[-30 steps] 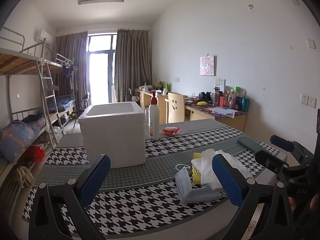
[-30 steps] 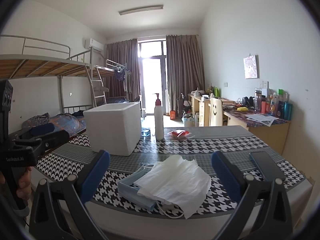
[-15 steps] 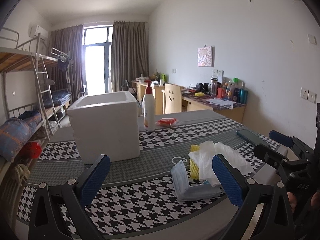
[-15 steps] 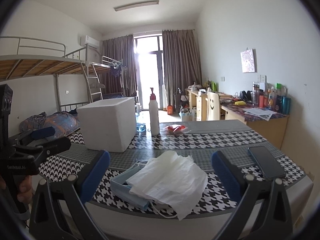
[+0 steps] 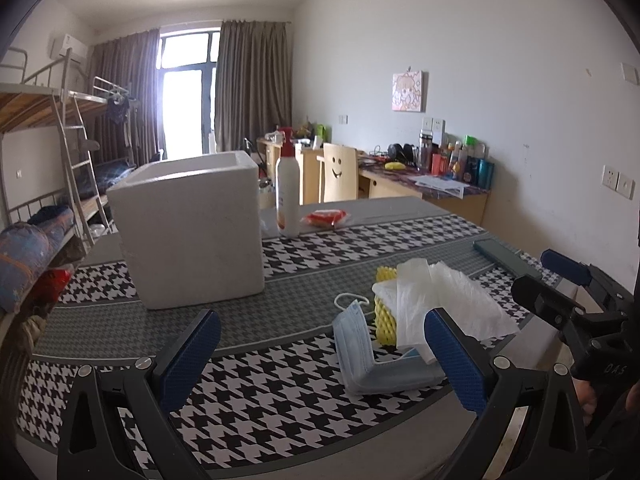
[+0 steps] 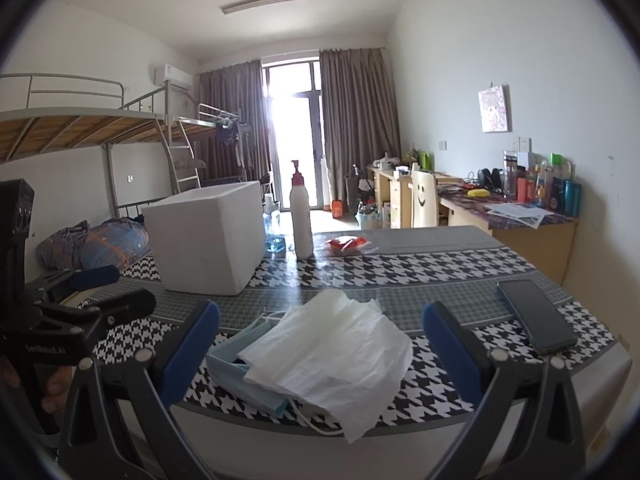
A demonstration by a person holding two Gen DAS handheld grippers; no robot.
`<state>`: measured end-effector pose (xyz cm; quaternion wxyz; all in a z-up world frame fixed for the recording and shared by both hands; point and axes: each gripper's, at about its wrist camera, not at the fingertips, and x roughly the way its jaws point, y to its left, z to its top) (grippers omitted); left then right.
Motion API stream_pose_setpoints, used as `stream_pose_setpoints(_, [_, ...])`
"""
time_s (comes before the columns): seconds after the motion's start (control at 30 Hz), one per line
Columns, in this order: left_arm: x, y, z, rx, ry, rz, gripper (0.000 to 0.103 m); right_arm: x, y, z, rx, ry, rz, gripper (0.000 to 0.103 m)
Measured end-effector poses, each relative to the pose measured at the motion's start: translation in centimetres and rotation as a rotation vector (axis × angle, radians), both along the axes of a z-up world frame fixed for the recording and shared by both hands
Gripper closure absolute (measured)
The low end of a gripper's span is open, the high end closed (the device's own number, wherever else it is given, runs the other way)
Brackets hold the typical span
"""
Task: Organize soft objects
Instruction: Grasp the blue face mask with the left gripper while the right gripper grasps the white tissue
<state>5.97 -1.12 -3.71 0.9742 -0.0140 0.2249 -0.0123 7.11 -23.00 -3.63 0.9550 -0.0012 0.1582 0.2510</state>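
A pile of soft things lies near the table's front edge: white tissue sheets (image 6: 332, 344) (image 5: 440, 296) on top of a blue face mask (image 5: 360, 352) (image 6: 240, 372) and a yellow foam net (image 5: 384, 312). An open white foam box (image 5: 192, 224) (image 6: 208, 236) stands behind and to the left. My left gripper (image 5: 320, 364) is open and empty, just left of the pile. My right gripper (image 6: 320, 352) is open and empty, facing the pile from the front; it also shows in the left wrist view (image 5: 560, 288).
The table has a houndstooth cloth (image 5: 280, 396). A pump bottle (image 5: 288, 192) and a red packet (image 5: 326, 218) stand behind the box. A dark phone (image 6: 536, 316) lies at the right. A bunk bed (image 6: 100, 136) is left, desks (image 6: 520, 216) right.
Both grippers have moved a little closer to the table and the pile. Both stay open and empty. Nothing on the table has moved.
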Motion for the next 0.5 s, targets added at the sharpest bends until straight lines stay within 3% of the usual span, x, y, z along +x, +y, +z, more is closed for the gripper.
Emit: stream_pose_setpoints(0.5, [2.9,-0.6,-2.8,-0.003,0.119,-0.008,0.001,1.0,0.1,-0.4,-0.011,0.031,-0.006,0.0])
